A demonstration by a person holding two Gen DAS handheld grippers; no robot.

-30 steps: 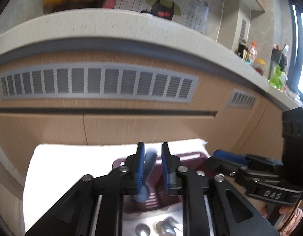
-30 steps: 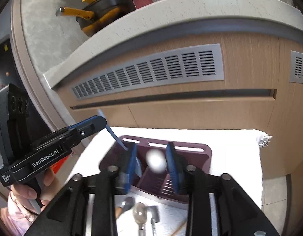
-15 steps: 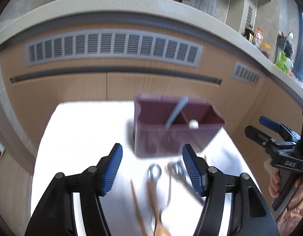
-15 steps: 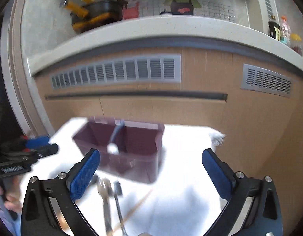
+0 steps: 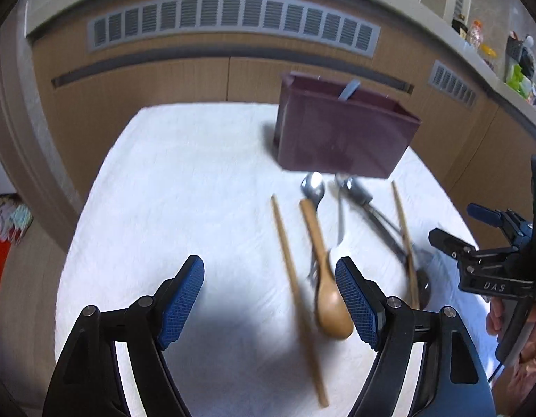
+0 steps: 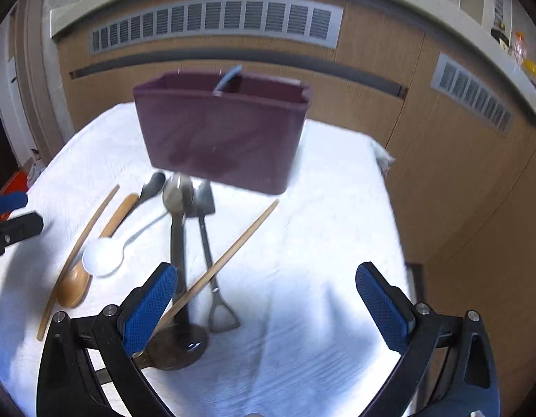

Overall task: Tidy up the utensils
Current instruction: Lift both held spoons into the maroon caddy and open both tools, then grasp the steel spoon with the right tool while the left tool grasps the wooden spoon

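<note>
A maroon utensil holder (image 5: 344, 135) (image 6: 219, 132) stands on the white cloth (image 5: 184, 180), with a blue-grey handle (image 6: 229, 78) sticking out of it. In front of it lie a wooden spoon (image 5: 328, 299), two chopsticks (image 5: 292, 278) (image 6: 233, 250), metal spoons (image 6: 177, 191) and a white spoon (image 6: 102, 257). My left gripper (image 5: 268, 264) hovers over the wooden spoon and one chopstick, its jaws opening and holding nothing. My right gripper (image 6: 266, 271) hangs wide over bare cloth, jaws closing slightly, with one chopstick's end by its left finger (image 6: 149, 302).
Wooden cabinet fronts with grey vent grilles (image 5: 233, 17) rise behind the cloth. A counter with bottles (image 5: 476, 34) runs at the far right. A dark ladle (image 6: 177, 344) lies by my right gripper. The cloth's right edge (image 6: 382, 160) drops off beside the cabinets.
Both grippers let go of utensils over the holder, opened wide, then drew back and down. They now hang over the loose utensils in front of the holder.
</note>
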